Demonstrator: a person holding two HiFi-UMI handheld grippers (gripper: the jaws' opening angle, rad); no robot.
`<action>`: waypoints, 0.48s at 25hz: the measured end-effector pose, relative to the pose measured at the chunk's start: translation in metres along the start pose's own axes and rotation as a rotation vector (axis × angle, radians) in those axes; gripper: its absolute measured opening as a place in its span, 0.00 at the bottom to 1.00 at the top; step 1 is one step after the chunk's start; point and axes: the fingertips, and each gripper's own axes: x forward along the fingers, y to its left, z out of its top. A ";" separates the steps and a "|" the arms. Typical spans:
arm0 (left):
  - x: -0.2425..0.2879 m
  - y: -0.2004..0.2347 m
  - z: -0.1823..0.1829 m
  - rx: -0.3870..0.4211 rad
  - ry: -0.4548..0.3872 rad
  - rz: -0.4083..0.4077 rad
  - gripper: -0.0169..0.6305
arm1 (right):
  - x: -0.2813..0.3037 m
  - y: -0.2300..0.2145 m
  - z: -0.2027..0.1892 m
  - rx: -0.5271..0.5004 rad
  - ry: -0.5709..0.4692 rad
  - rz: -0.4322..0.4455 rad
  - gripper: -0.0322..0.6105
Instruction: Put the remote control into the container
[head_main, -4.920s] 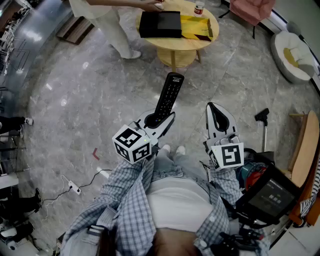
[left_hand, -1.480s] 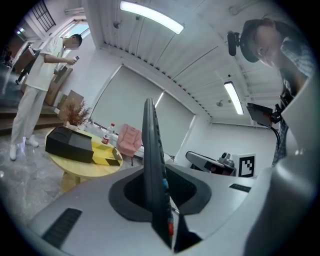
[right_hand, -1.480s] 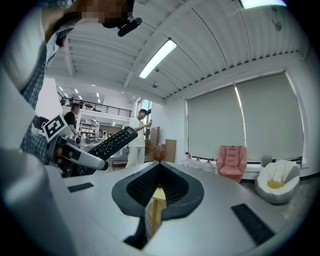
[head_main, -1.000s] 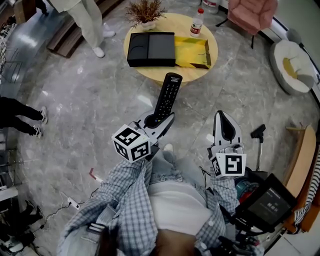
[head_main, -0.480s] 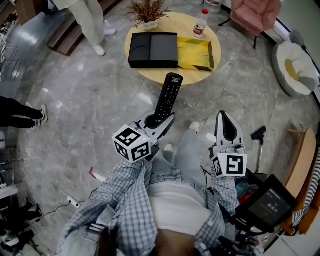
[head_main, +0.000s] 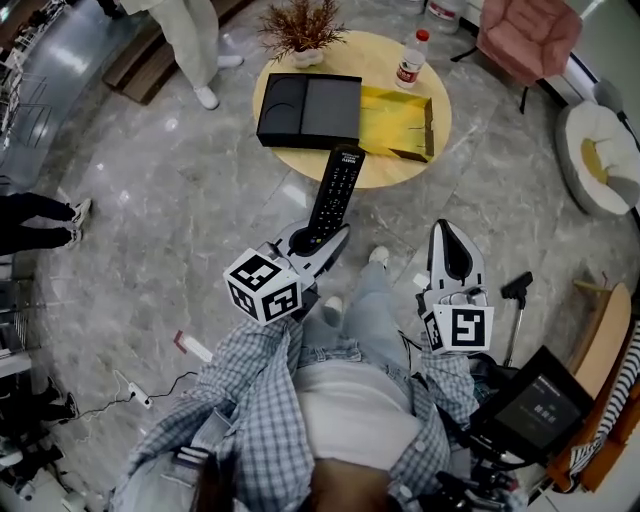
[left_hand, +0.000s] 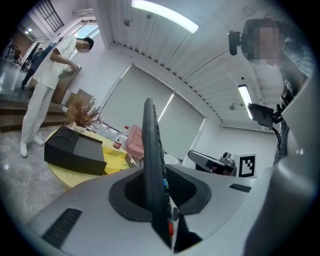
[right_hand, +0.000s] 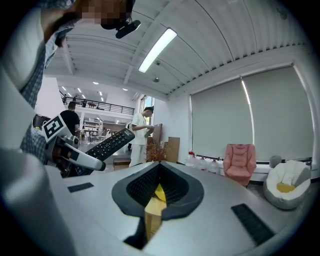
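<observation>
A long black remote control (head_main: 335, 190) sticks out of my left gripper (head_main: 335, 236), which is shut on its lower end. In the left gripper view the remote (left_hand: 151, 160) stands on edge between the jaws. Ahead on a round yellow table (head_main: 372, 172) lies a black container (head_main: 308, 110) with two compartments, also seen as a black container (left_hand: 75, 152) low on the left in that view. The remote's tip overlaps the table's near edge in the head view, well short of the container. My right gripper (head_main: 441, 230) is shut and holds nothing; its jaws meet with no gap in the right gripper view (right_hand: 156, 197).
Beside the container lies a yellow open tray (head_main: 398, 112), with a bottle (head_main: 409, 60) and a dried plant (head_main: 297, 27) behind. A person in white (head_main: 192, 40) stands at the upper left. A pink chair (head_main: 527, 35) and a white seat (head_main: 600, 160) are on the right.
The table and container have come nearer and lower in the head view as the person carrying me steps forward. Both grippers keep their pose and grip.
</observation>
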 end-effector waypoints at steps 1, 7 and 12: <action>0.006 0.003 0.002 -0.010 -0.004 0.006 0.15 | 0.006 -0.004 0.000 0.000 0.001 0.007 0.06; 0.041 0.013 0.017 -0.025 -0.008 0.019 0.15 | 0.037 -0.033 0.003 0.004 -0.009 0.038 0.06; 0.068 0.021 0.030 -0.015 -0.011 0.043 0.15 | 0.055 -0.063 0.002 0.009 -0.010 0.050 0.06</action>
